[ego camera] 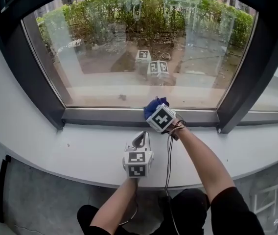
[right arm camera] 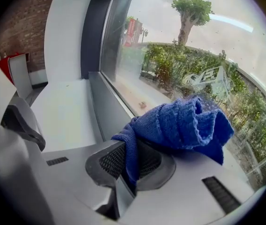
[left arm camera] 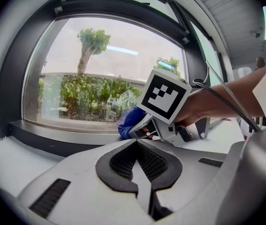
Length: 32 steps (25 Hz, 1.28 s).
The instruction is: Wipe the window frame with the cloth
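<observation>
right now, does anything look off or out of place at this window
Nothing looks damaged or spilled. The blue cloth is bunched in the right gripper at the window frame; only a small brown speck lies on the outer ledge.

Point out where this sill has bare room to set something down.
The white sill is bare left of the left gripper, out to the window frame. It is also bare right of the right forearm. The middle is crowded: both grippers, a cable, and the right gripper pinching the blue cloth.
</observation>
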### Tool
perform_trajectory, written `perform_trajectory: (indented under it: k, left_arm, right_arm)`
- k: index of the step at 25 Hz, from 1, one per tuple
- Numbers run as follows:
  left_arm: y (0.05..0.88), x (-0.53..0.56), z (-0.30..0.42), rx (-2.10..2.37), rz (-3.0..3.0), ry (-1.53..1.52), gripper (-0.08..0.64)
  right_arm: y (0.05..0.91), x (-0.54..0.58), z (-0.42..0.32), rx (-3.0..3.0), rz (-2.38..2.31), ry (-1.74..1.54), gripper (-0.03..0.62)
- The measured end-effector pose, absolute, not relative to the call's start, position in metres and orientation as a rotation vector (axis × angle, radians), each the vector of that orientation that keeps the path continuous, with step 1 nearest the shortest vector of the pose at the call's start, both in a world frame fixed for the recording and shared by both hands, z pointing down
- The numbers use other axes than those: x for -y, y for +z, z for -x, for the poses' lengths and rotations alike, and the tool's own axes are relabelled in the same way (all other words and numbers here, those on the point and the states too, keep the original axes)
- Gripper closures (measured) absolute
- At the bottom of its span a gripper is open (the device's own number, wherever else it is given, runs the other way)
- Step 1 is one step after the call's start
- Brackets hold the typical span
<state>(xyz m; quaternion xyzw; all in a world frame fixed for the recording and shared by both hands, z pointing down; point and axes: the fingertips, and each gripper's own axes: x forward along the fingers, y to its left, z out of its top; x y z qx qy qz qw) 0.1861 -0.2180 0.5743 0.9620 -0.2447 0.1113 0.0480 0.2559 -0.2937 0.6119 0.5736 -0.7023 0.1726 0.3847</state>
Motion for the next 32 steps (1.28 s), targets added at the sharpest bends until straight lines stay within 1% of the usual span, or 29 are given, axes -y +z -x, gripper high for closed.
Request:
perform_trajectory:
  k: [32]
  left_arm:
    - [0.588, 0.163, -0.268, 0.490, -2.957, 0.348, 0.554]
  right_arm:
    - [0.611, 0.216, -0.358, 1.672, -1.614, 0.468, 0.561]
